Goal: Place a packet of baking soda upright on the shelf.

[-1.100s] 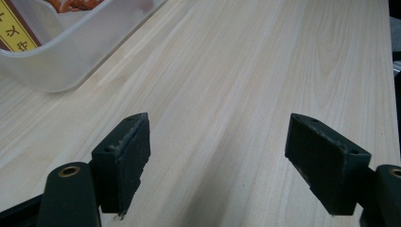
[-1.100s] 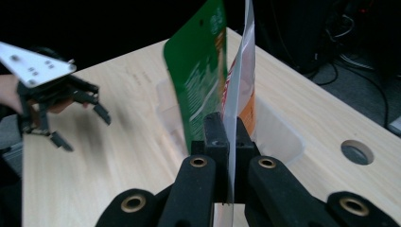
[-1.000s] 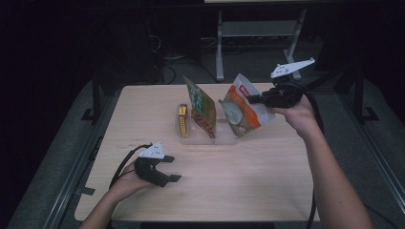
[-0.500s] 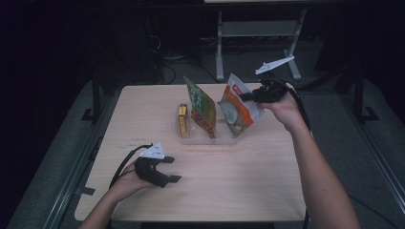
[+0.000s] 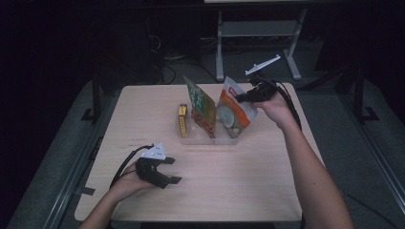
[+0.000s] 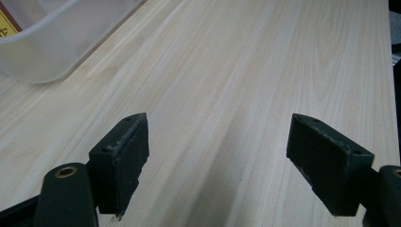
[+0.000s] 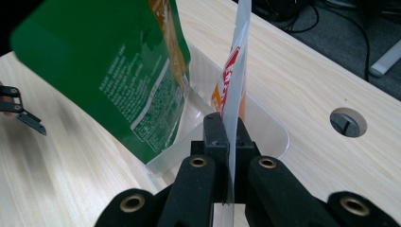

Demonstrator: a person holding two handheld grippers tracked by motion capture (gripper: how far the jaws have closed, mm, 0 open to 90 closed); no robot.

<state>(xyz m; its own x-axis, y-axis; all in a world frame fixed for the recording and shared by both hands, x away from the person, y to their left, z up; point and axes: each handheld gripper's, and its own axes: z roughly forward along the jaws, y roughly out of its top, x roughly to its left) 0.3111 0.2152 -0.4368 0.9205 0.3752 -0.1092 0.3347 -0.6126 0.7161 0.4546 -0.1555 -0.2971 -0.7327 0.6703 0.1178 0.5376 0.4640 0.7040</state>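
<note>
Right gripper point(image 5: 244, 97) jaws clamped on top edge of orange-and-white pouch point(image 5: 235, 113), pouch tilted, lower end inside clear tray point(image 5: 206, 140) mid-worktop point(image 5: 239, 181). Green pouch point(image 5: 200, 106) upright just beside it in tray; yellow box point(image 5: 182, 120) at tray's left end. Left gripper point(image 5: 165, 171) jaws wide apart, empty, on near-left worktop.

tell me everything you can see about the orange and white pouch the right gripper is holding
The orange and white glossy pouch looks like flexible plastic, with a red patch near its top and a round pale picture on its front. It stands tilted in the clear plastic tray, beside the green pouch. The right hand-held gripper pinches its thin top edge.
</note>
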